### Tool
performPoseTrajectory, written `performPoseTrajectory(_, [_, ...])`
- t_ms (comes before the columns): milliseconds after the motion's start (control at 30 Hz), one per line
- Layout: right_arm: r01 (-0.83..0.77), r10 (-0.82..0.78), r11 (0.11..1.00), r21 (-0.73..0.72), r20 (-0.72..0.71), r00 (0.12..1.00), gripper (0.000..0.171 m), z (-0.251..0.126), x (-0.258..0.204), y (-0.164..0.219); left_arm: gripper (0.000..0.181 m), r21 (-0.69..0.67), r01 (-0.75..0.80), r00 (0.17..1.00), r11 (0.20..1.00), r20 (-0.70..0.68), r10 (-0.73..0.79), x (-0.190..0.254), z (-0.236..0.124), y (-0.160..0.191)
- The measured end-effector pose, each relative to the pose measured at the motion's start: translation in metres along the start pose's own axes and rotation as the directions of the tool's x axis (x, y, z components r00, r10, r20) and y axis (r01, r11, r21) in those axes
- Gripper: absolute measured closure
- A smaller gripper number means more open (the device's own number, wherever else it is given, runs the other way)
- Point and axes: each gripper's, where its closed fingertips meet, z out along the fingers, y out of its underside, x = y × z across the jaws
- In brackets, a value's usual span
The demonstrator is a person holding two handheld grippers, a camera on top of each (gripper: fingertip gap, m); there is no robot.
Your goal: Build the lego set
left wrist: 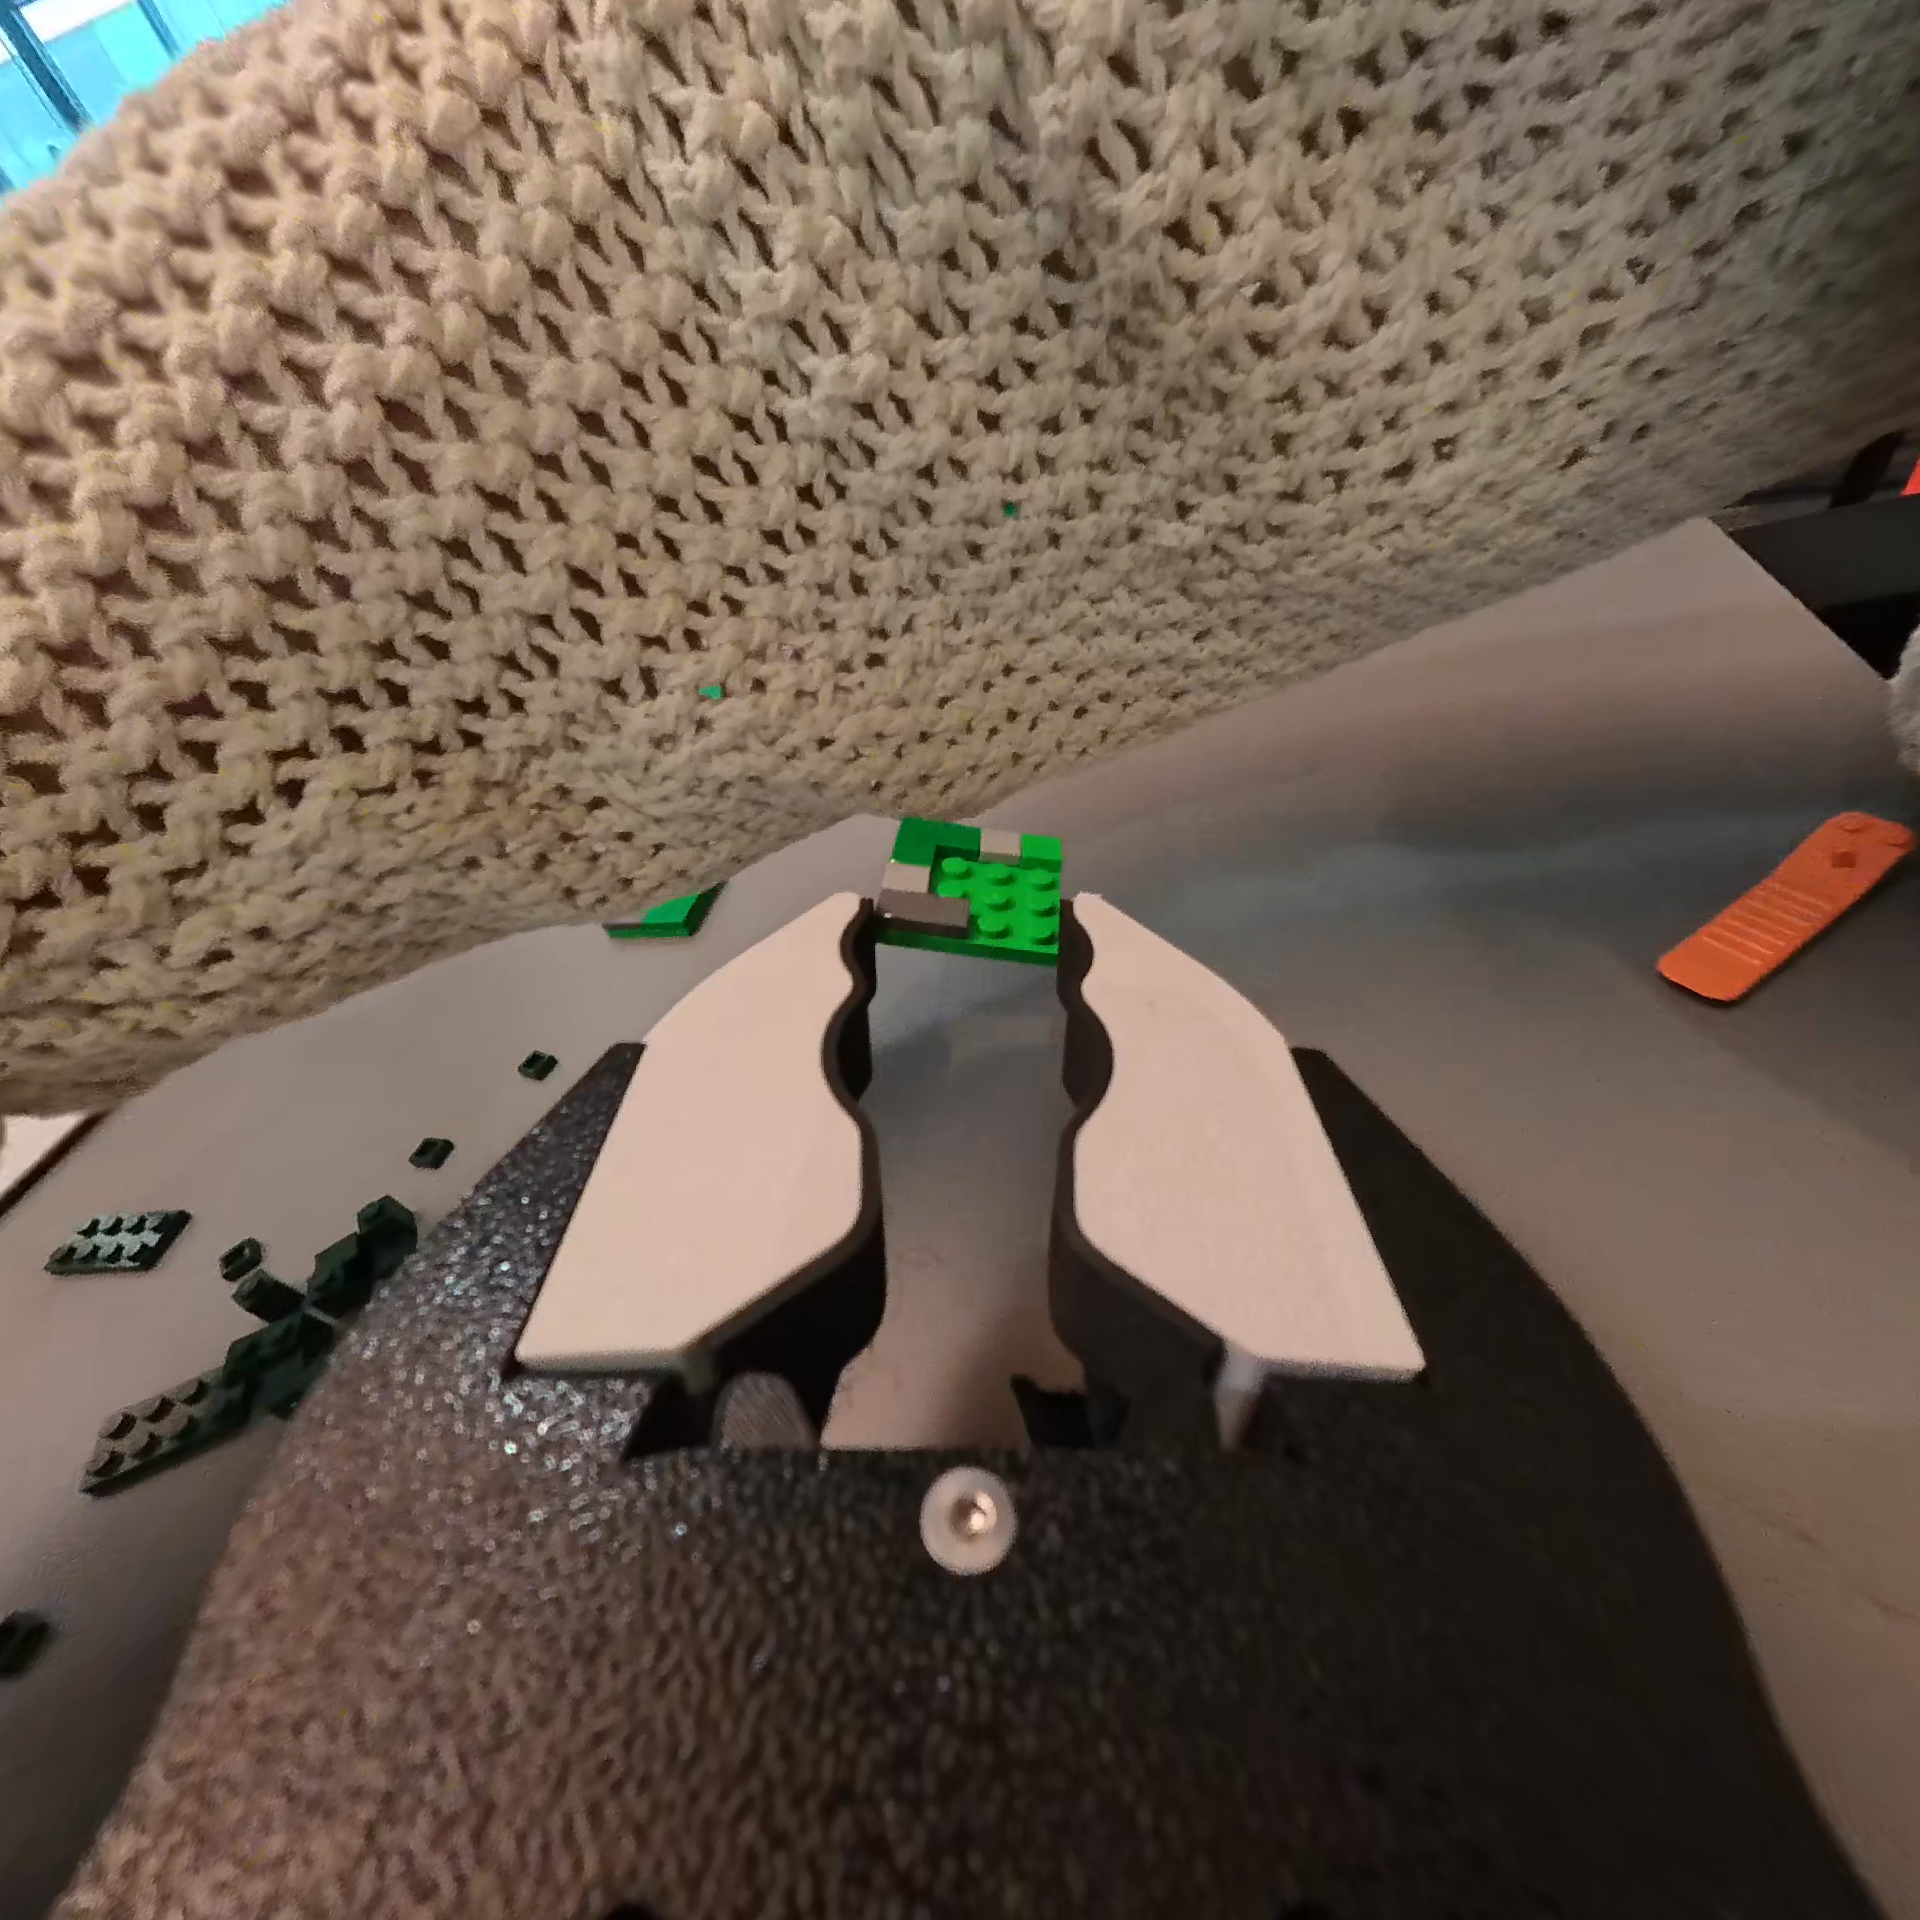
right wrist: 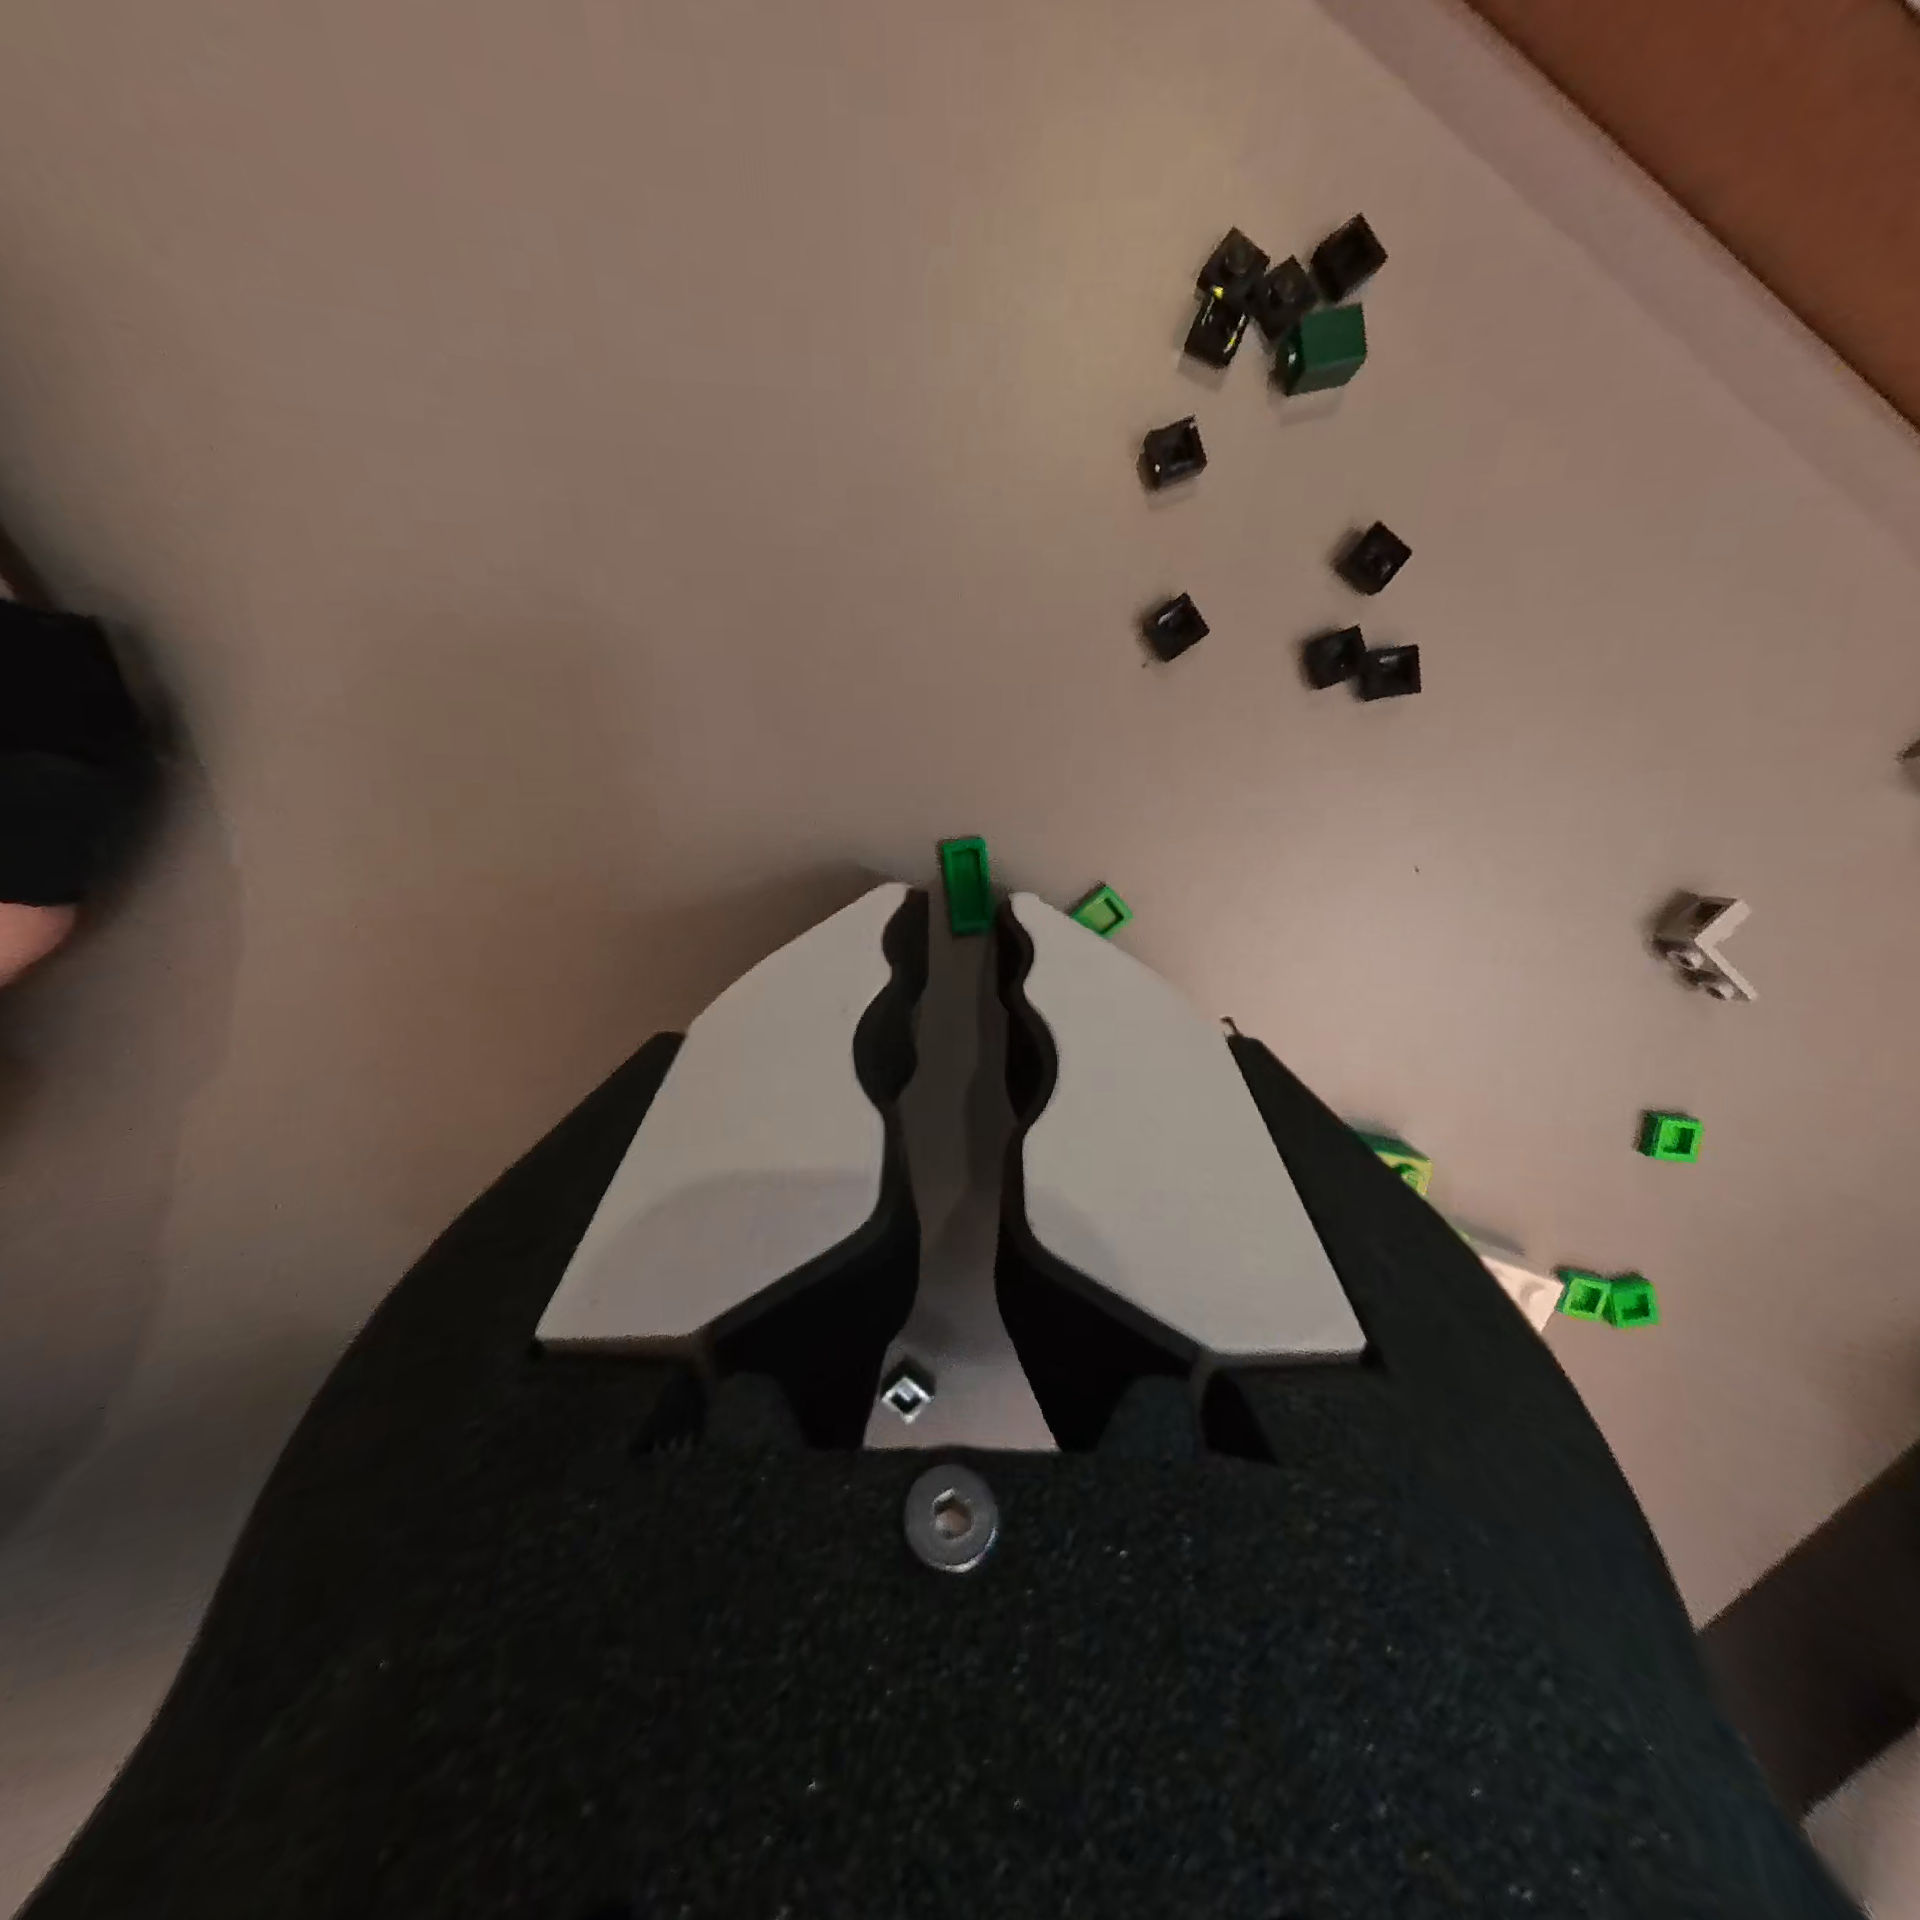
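In the left wrist view my left gripper (left wrist: pixel 968 928) is shut on a small green plate build (left wrist: pixel 1013 904) and holds it by its two sides at the fingertips. The build carries grey tiles (left wrist: pixel 923 912) and green tiles around its studded middle. A knitted beige sleeve (left wrist: pixel 831 416) crosses the view above it and hides the far table. In the right wrist view my right gripper (right wrist: pixel 962 909) is nearly closed on a small bright green tile (right wrist: pixel 962 886), which stands on edge between the tips with its hollow underside facing me, above the grey table (right wrist: pixel 520 416).
An orange brick separator (left wrist: pixel 1787 904) lies to the right. Dark green plates (left wrist: pixel 156 1429) and small pieces lie to the left, and a green wedge (left wrist: pixel 665 914) lies under the sleeve. Several black pieces (right wrist: pixel 1288 291), a grey corner piece (right wrist: pixel 1704 945) and green tiles (right wrist: pixel 1673 1135) are scattered near the table edge (right wrist: pixel 1662 208). The left gripper's tips are roughly 25 cm from the right gripper's.
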Motion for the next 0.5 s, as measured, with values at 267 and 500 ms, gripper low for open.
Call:
performPoseTrajectory(267, [-0.057, 0.057, 0.998, 0.010, -0.069, 0.996, 0.164, -0.015, -0.009, 0.008, 0.148, -0.007, -0.007, 1.000, 1.000, 0.006, 0.007, 0.001, 0.000, 0.001])
performPoseTrajectory(500, [-0.211, 0.238, 0.968, 0.138, -0.221, 0.946, 0.164, -0.087, -0.074, 0.042, 0.149, 0.003, 0.028, 0.995, 1.000, 0.100, -0.028, -0.014, -0.005, -0.001])
